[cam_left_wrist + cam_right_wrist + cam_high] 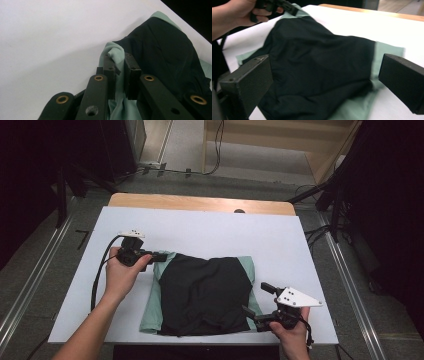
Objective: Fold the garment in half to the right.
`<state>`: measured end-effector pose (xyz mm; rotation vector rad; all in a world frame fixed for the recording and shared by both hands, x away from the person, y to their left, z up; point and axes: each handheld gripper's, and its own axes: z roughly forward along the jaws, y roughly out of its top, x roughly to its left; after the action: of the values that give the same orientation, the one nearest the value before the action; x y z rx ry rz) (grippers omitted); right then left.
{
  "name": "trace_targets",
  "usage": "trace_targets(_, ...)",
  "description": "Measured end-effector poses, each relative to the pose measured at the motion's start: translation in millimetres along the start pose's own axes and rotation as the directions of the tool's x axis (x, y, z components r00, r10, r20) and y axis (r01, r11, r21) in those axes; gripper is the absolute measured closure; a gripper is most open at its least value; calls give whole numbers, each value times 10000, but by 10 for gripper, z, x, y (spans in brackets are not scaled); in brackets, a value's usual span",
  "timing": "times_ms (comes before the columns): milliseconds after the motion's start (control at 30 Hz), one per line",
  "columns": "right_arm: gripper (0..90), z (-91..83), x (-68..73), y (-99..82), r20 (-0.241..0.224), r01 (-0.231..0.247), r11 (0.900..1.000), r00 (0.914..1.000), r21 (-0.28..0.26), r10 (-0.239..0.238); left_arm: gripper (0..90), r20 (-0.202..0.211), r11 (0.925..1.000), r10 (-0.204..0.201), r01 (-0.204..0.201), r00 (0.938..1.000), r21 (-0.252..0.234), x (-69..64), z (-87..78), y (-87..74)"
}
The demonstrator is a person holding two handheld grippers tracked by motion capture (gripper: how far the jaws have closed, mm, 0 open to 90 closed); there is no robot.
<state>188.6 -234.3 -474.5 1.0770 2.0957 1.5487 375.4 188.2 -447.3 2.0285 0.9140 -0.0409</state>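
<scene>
A black garment [202, 290] with mint-green side panels lies crumpled on the white table cover [210, 227]. My left gripper [162, 256] is at the garment's far left corner, shut on a fold of the green fabric [117, 53], which is pinched between the pads and lifted a little. My right gripper [256, 299] stands open at the near right corner, its jaws wide apart on either side of the cloth's edge with nothing pressed between them. In the right gripper view the garment [317, 65] spreads ahead, and the left gripper [284, 6] grips its far corner.
The white cover ends close to the person at the near edge, and a strip of wooden tabletop [200, 202] shows at the far side. Stand legs [315, 195] and cables [217, 150] lie on the floor beyond and beside the table.
</scene>
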Motion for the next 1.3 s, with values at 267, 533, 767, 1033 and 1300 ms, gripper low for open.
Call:
trace_targets(267,0,237,249,157,-641,473,9987,9969,201,-459,821,-27,10000,62,-63,10000,-11,-27,-22,39)
trace_targets(533,29,510,562,283,-1457,947,9949,9853,343,-888,821,-167,9999,123,-123,9998,45,-37,-25,41)
trace_targets(767,66,759,778,359,-1882,1110,9930,9769,416,-1013,821,-169,9998,168,-167,9997,86,-37,-38,43)
trace_targets(1033,221,1078,1094,383,-2144,1269,9881,9710,869,-1059,821,-242,9996,221,-216,9995,184,-28,-50,38)
trace_targets(1300,364,1387,1407,275,-3044,1810,9715,9439,1528,-1280,820,-212,9997,220,-218,9995,129,-18,-48,37)
